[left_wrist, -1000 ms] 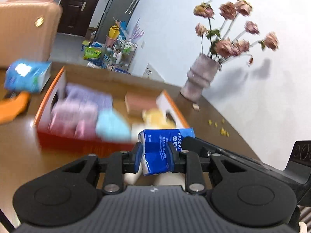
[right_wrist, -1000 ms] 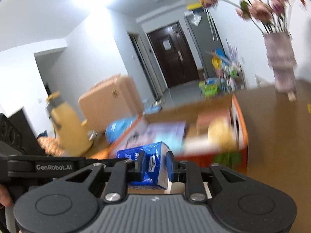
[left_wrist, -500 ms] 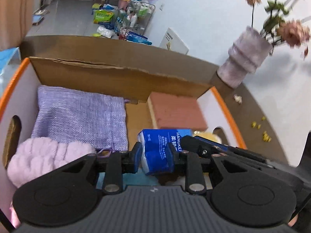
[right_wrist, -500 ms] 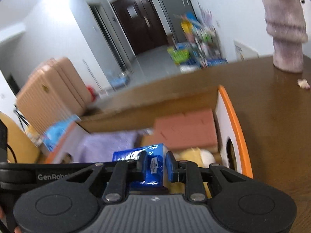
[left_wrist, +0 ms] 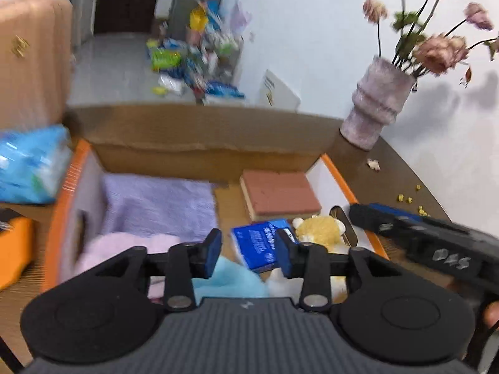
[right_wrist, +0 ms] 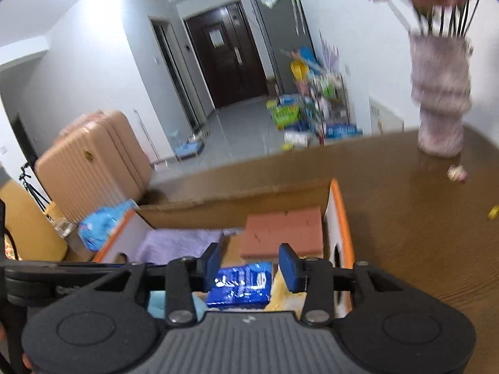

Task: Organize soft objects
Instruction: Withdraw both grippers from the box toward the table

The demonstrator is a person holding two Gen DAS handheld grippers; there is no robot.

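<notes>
Left wrist view: the blue tissue pack (left_wrist: pixel 261 245) lies inside the orange-rimmed box (left_wrist: pixel 344 184), touching the yellow plush (left_wrist: pixel 318 230) and just in front of the brick-red sponge (left_wrist: pixel 279 194) (lilac cloth (left_wrist: pixel 159 205) fills the box's other side). Both the left hand-held gripper (left_wrist: pixel 248 252) and right hand-held gripper (right_wrist: pixel 249 267) hang over the box, jaws spread, holding nothing.

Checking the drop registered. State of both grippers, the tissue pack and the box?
left gripper: open, holding nothing
right gripper: open, holding nothing
tissue pack: released, lying in the box beside the yellow plush
box: open, far flap up, holding soft items
sponge: lying flat in the box
vase: upright on the table
</notes>
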